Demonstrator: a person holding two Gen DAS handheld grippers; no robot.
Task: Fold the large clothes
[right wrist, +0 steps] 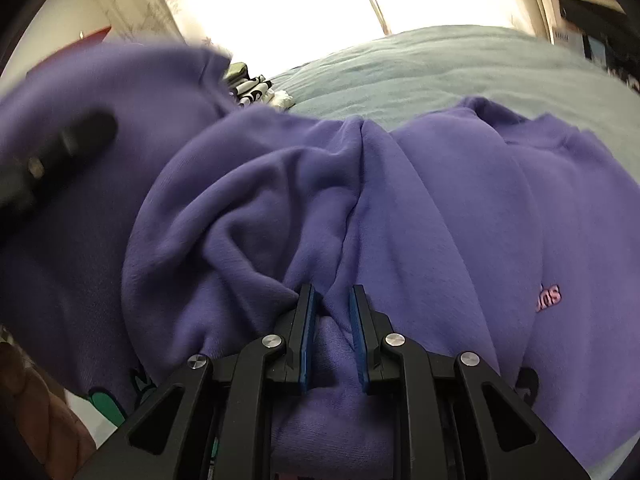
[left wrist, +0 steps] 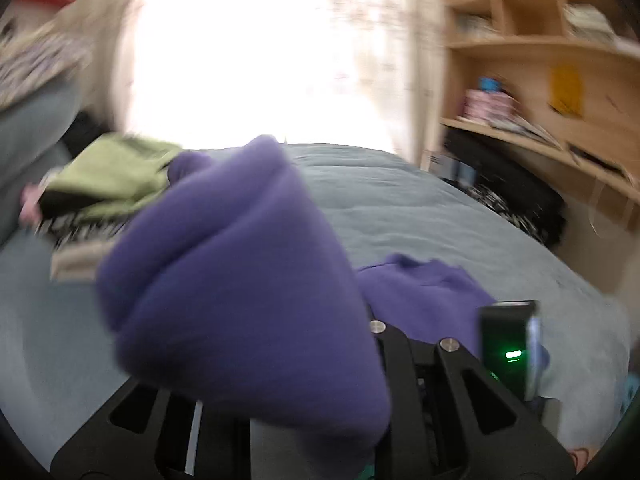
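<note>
Fingers [right wrist: 306, 340] of the right gripper [right wrist: 332, 340] are pinching a fold of the purple fleece sweatshirt [right wrist: 460, 208] on the grey-blue bed [right wrist: 420, 68]; the left gripper [left wrist: 320, 420] is gripping a raised bunch of it, pads hidden.

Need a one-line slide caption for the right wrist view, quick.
Right gripper pinches a bunched fold of the purple sweatshirt on the grey-blue bedspread.

**A bed with clothes on it**

The bed [left wrist: 420, 208] wears a grey-blue cover. A purple sweatshirt [right wrist: 460, 200] lies crumpled at its near edge. Toward the far left corner sits a pile of clothes [left wrist: 108, 184], green on top.
</note>
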